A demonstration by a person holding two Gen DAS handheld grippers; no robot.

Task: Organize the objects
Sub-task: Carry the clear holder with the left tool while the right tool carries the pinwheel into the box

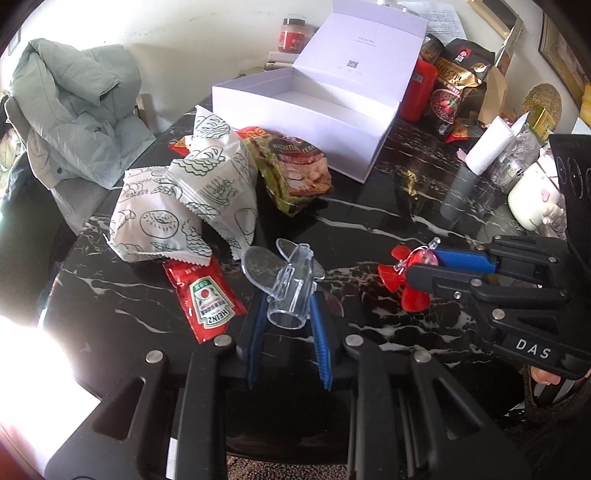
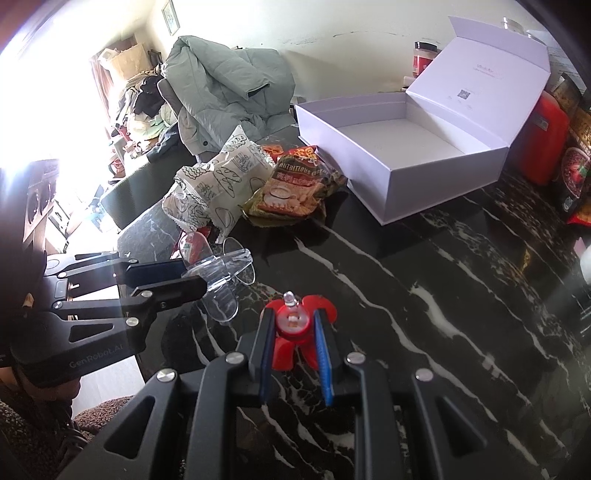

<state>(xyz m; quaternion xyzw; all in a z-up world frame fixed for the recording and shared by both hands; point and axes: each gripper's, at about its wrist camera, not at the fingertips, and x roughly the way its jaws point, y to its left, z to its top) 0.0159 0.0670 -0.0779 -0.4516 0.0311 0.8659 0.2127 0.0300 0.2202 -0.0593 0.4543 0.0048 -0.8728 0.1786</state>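
My left gripper [image 1: 290, 295] is shut on a clear plastic propeller piece [image 1: 291, 284], held just above the black marble table [image 1: 369, 214]; it also shows in the right wrist view [image 2: 221, 280]. My right gripper [image 2: 293, 325] is shut on a red propeller toy [image 2: 295, 321] with a small clear bulb on top, seen also in the left wrist view [image 1: 406, 273]. An open white box [image 1: 314, 110] stands at the back, empty inside [image 2: 399, 144]. White bread packets [image 1: 184, 195], a cereal packet [image 1: 295, 166] and a Heinz ketchup sachet [image 1: 205, 299] lie on the table.
A grey-green jacket [image 1: 74, 110] hangs over a chair at the left. Snack bags [image 1: 458, 81], a red container [image 1: 421, 92], a white mug [image 1: 532, 199] and a paper roll [image 1: 487, 144] crowd the right side. A red-lidded jar [image 1: 293, 35] stands by the wall.
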